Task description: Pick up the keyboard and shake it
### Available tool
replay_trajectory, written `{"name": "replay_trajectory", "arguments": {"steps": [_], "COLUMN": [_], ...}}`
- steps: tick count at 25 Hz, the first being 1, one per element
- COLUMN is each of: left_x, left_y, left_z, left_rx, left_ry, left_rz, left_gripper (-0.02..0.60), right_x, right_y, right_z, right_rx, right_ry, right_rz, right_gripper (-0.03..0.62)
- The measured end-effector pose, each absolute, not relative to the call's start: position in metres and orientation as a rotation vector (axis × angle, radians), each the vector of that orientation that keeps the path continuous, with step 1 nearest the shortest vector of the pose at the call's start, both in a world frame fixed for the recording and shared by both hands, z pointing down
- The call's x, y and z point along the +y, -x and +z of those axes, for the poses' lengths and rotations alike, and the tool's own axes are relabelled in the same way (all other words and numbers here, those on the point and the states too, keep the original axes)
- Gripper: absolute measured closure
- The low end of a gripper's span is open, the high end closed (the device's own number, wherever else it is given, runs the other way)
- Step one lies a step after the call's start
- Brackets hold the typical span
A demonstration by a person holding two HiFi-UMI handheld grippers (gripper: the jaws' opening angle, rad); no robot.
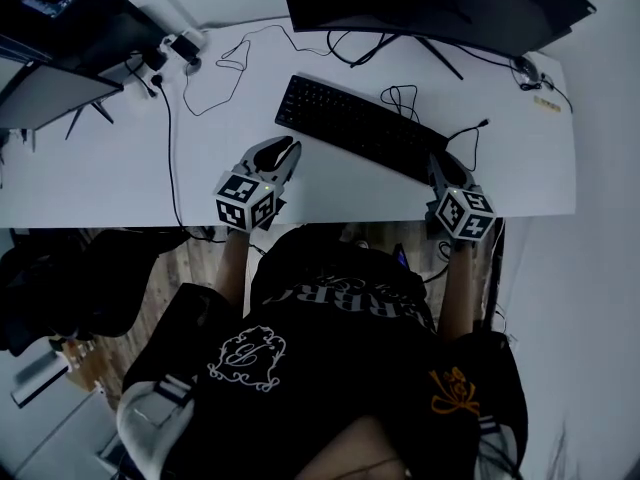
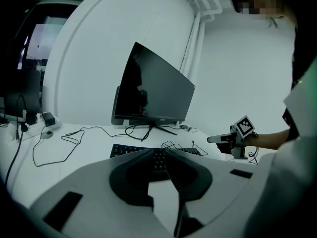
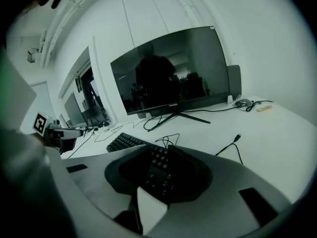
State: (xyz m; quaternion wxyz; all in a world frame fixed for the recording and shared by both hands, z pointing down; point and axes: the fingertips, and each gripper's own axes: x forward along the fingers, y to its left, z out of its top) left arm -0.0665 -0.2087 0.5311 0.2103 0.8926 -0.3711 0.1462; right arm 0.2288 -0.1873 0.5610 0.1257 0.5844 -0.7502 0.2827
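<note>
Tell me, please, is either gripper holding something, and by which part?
Nothing is held. The keyboard lies on the desk; the left gripper near its left end and the right gripper at its right end both have jaws apart.

The white desk (image 1: 100,183) carries a black keyboard (image 1: 360,128) lying slantwise near its front edge, with a monitor's stand (image 1: 440,58) behind it. Loose black cables (image 1: 168,143) trail across the top on both sides of the keyboard. Adapters (image 1: 180,46) sit at the far left, and a small yellowish strip (image 1: 546,101) lies at the far right.
</note>
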Motion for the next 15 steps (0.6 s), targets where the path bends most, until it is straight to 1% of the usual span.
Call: {"name": "replay_trajectory", "arguments": {"steps": [2,5,7,11,15], "left_x": [-0.217,-0.227,-0.234,-0.252,-0.272], "left_y": [0.072,0.075,0.077,0.09,0.102], "left_z": [0.54,0.556,0.569,0.601,0.627], "left_rx": [-1.015,-0.963,-0.942,-0.93,-0.914], "left_ry": [-2.477,-2.482,-2.481,-2.421,-2.359], "left_rz": [0.428,0.493,0.544,0.641,0.686], "left_gripper": [0.502,0.454,0.425,0.386,0.344], "right_x": [-0.196,-0.208,-0.215,-0.229,-0.237], "right_y": [-0.241,-0.256,-0.267,-0.279,-0.282], "right_z": [0.578,0.605,0.621,0.636,0.65], "right_rx": [-2.148,-2.089,-2.042,-1.979,-1.967], "right_ry": [-1.697,-1.686,-1.684,-1.707,-1.71], "right_rz": [0.873,0.941,0.976,1.057,1.199], "right_gripper": [0.45,0.396,0.372,0.307,0.284]}}
